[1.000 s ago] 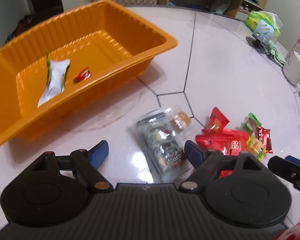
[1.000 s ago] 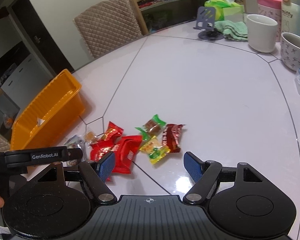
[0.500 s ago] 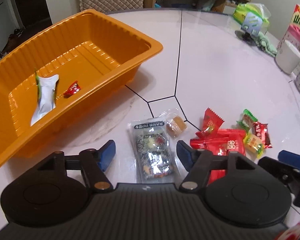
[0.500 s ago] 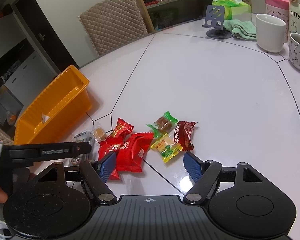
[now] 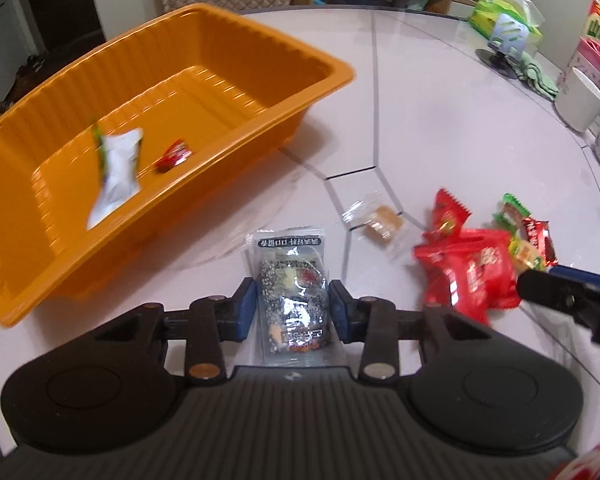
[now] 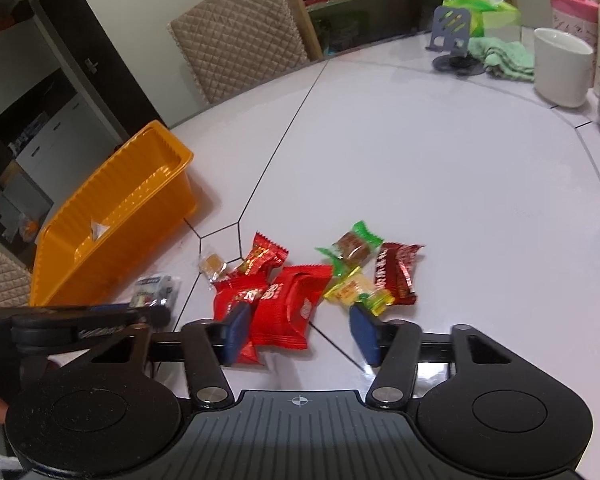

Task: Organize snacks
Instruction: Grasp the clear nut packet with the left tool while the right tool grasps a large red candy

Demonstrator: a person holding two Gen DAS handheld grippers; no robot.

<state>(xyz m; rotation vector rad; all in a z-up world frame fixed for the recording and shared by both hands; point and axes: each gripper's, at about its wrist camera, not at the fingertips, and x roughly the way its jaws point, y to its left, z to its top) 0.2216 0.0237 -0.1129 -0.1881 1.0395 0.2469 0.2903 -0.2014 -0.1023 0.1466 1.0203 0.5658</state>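
- Left gripper (image 5: 291, 304): jaws closing, both blue pads against the sides of the clear dark-printed snack packet (image 5: 294, 300), which lies flat on the white table (image 5: 440, 128) beside the orange tray (image 5: 228, 60).
- Right gripper (image 6: 300, 330): jaws closing around the large red packet (image 6: 288, 312); pads not yet pressing it.
- Tray contents: a white wrapper (image 5: 118, 176) and a small red candy (image 5: 174, 156).
- Remaining candies lie clustered near the red packet.

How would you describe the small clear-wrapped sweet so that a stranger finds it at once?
Start at the orange tray and go to the snack heap on the white table. Between them lies the sweet, alone on the dark hexagon lines. Only its wrapper is clear, showing an amber block; the rest are printed.
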